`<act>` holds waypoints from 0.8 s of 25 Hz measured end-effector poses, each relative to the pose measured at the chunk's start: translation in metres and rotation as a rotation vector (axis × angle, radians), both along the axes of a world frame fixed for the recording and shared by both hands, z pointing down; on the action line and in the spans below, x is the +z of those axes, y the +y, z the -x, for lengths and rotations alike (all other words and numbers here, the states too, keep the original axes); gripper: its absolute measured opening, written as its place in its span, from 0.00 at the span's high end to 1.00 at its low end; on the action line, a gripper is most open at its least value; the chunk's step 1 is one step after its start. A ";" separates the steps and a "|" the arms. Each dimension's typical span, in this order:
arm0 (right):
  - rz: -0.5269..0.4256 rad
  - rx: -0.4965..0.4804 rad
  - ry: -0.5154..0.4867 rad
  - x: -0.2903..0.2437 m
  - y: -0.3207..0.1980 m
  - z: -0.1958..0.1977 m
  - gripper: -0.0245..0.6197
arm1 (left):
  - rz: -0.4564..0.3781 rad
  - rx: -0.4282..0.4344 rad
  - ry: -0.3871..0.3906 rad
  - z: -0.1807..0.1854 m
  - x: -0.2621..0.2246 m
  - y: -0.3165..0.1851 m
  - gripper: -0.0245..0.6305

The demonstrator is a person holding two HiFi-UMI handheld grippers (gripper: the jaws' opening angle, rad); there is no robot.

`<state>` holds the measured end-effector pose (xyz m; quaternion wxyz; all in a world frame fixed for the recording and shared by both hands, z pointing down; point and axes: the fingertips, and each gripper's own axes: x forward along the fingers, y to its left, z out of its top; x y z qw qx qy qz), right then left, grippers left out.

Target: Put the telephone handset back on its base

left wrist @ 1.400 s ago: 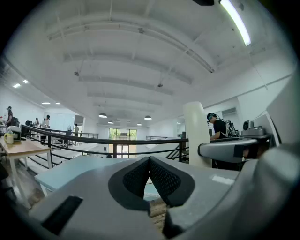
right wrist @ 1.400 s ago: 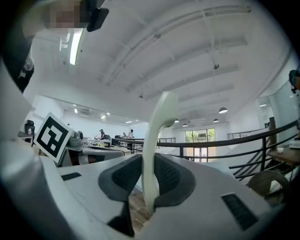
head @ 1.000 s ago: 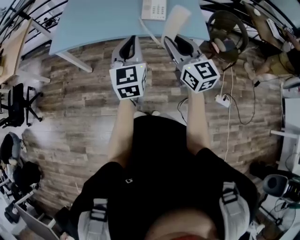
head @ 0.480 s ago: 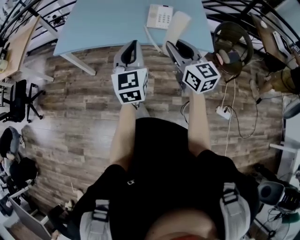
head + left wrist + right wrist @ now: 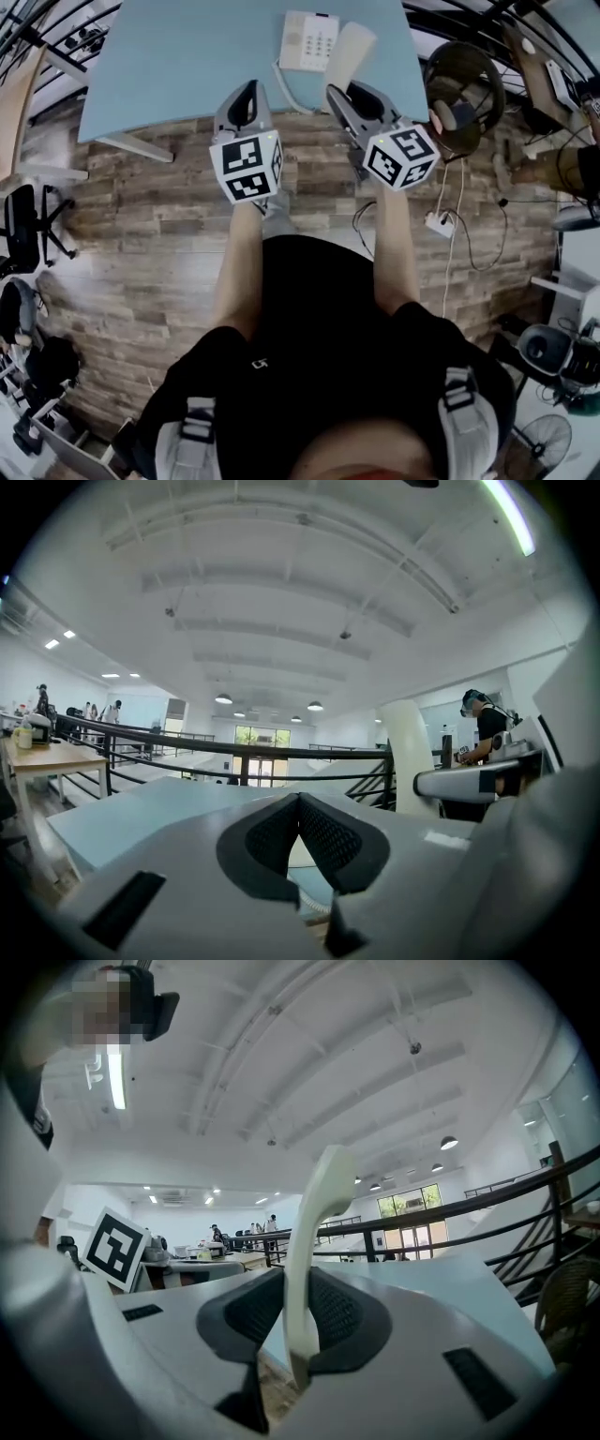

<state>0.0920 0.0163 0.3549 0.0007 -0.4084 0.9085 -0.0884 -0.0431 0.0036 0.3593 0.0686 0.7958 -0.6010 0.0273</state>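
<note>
While left gripper (image 5: 249, 90) jaws meet empty, right gripper (image 5: 342, 94) jaws clamp handset (image 5: 352, 45) near base (image 5: 307, 39).

Your head camera looks steeply down, with your torso filling the lower frame and the worktop (image 5: 187, 47) across the top, far from the lens. The cameras on your left gripper (image 5: 246, 98) and right gripper (image 5: 345, 94) sit close behind the jaws, tilted up so ceiling fills the upper frame. All three views share the worktop and the handset (image 5: 350, 52), right of centre in the left gripper view, dead centre in the right.
</note>
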 end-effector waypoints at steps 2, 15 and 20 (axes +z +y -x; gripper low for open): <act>0.013 0.012 -0.017 0.005 -0.034 -0.005 0.84 | 0.028 0.033 -0.014 -0.011 0.010 -0.036 0.96; 0.203 0.078 -0.022 0.067 -0.220 0.023 0.84 | 0.196 0.153 -0.019 0.002 0.074 -0.243 0.96; 0.341 0.065 -0.038 0.101 -0.240 0.024 0.84 | 0.265 0.125 0.004 0.017 0.103 -0.268 0.96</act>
